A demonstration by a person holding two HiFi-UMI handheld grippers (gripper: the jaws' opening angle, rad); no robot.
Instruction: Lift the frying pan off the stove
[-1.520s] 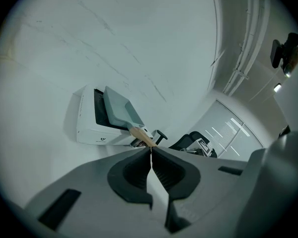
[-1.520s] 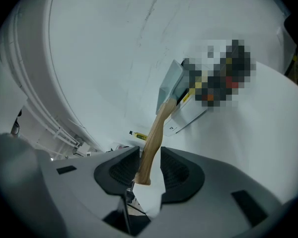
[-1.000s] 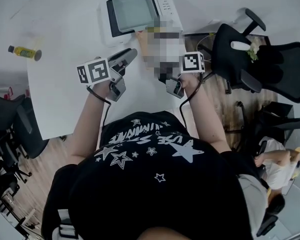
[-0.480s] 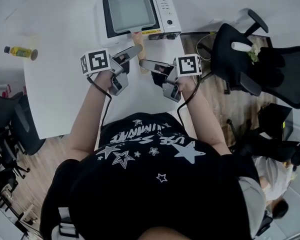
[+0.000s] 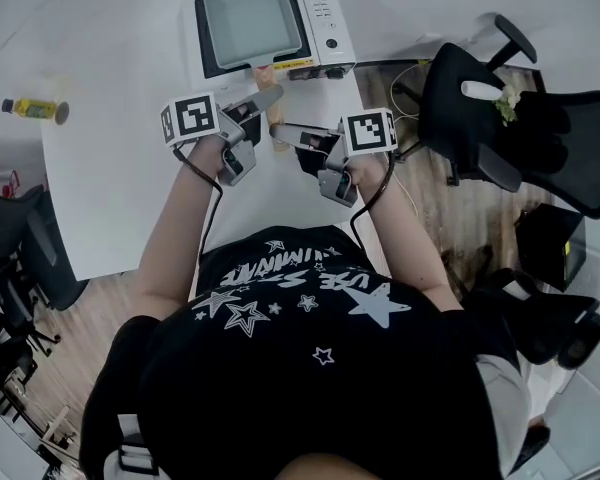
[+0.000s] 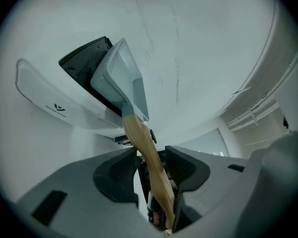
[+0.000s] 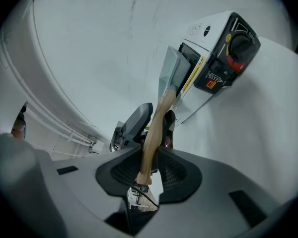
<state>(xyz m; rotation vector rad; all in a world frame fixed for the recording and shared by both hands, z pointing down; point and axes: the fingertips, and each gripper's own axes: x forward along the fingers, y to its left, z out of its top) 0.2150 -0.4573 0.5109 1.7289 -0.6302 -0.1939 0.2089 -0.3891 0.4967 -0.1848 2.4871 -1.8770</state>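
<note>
A square grey-green frying pan sits on the white stove at the table's far edge. Its wooden handle points back toward me. My left gripper straddles the handle partway along. Its jaws have just been closing, but a gap still shows beside the left pad, so it is open. My right gripper is shut on the handle's near end. In the left gripper view the pan rests on the stove.
A yellow bottle lies at the white table's far left. A black office chair stands off the table's right edge. The stove's control knob faces right. My torso is close against the near edge.
The left gripper has moved right onto the pan handle and now has it between its jaws. The right gripper has kept its hold and place. The pan has not moved.
</note>
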